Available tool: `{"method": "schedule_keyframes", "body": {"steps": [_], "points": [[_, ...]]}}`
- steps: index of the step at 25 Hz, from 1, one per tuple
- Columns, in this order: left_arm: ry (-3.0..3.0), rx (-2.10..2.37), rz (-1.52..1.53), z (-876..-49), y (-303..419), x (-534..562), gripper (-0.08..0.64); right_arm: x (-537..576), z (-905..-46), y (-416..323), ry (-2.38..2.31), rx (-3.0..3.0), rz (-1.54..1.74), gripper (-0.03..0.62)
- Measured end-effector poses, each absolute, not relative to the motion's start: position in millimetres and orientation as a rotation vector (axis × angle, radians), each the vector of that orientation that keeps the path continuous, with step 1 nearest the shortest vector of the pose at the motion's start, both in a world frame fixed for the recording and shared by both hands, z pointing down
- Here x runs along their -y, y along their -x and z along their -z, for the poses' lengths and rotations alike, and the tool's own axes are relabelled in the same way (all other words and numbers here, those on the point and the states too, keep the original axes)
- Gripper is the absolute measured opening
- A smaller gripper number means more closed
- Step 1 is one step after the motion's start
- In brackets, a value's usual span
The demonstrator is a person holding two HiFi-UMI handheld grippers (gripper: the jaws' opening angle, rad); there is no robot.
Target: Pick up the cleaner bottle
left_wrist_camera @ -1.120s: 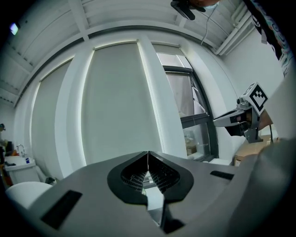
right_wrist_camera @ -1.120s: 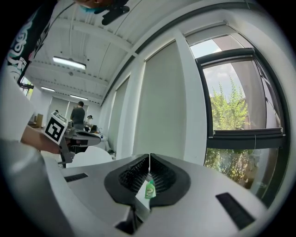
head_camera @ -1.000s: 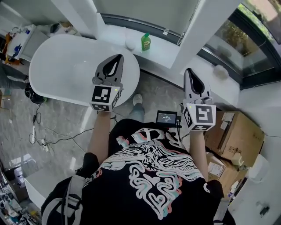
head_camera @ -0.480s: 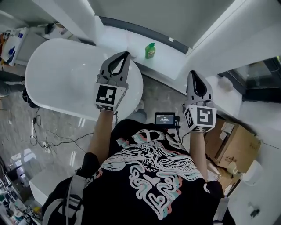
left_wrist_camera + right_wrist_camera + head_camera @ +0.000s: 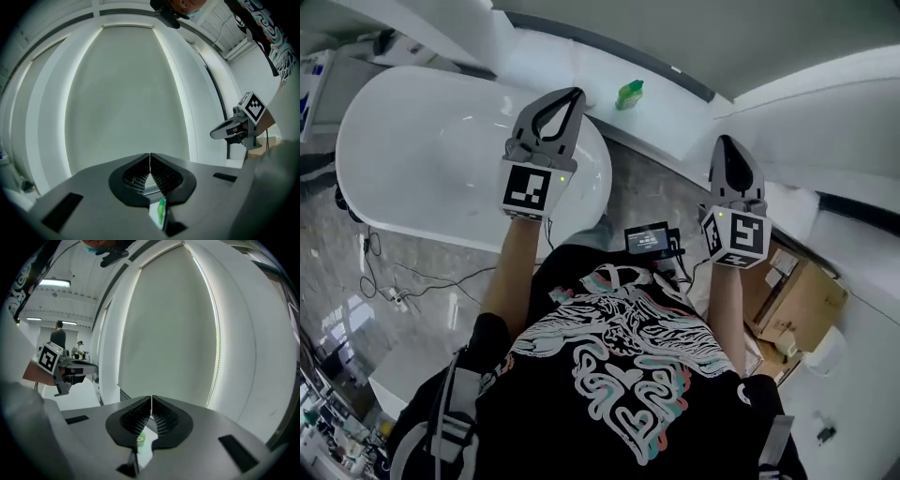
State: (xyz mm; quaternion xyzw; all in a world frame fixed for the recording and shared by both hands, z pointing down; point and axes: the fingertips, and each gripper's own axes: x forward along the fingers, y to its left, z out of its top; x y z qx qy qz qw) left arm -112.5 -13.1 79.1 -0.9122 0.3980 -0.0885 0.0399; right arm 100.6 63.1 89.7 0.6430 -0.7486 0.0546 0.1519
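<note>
Green cleaner bottle (image 5: 629,95) stands upright on the white window ledge (image 5: 670,114), just beyond the right end of the white oval bathtub (image 5: 422,159), touching neither gripper. L gripper (image 5: 574,93) is held over the tub's right end, jaws clenched tip to tip w/ nothing btwn them. In the left gripper view the bottle is only a small green sliver seen far off thru the gap below the closed tips. R gripper (image 5: 727,141) is held further right, near the ledge, jaws also pressed together & empty. The right gripper view catches the bottle as a small green dot low in the opening. Both grippers point toward the wall w/ a pale grey-green panel (image 5: 131,93). In the head view the bottle lies btwn the two grippers, nearer the L one. Person wears a black printed T-shirt (image 5: 619,375), w/ a small screen (image 5: 649,238) just in front of the chest. Cardboard boxes (image 5: 797,300) sit at right, cables (image 5: 380,272) on the grey stone floor (image 5: 647,192) at left
</note>
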Motion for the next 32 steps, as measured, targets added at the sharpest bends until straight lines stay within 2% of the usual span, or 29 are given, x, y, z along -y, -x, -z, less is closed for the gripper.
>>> {"method": "schedule_keyframes", "body": {"steps": [7,13,20,32], "points": [[2.772,-1.245,0.148,-83.3,122.7,47.4,0.018,-34.3,-121.5,-85.9,-1.810,2.135,-0.187,0.029],[2.739,-1.278,0.179,-93.1,122.6,52.7,0.018,-17.9,-108.1,-87.9,-1.849,2.190,-0.059,0.029],[2.715,-1.326,0.249,-101.7,119.1,72.8,0.018,14.5,-135.5,-91.8,-1.754,2.199,-0.123,0.029],[2.771,-1.366,0.384,-190.3,105.6,96.9,0.018,52.8,-218.3,-91.8,-1.631,2.205,-0.261,0.029]]}}
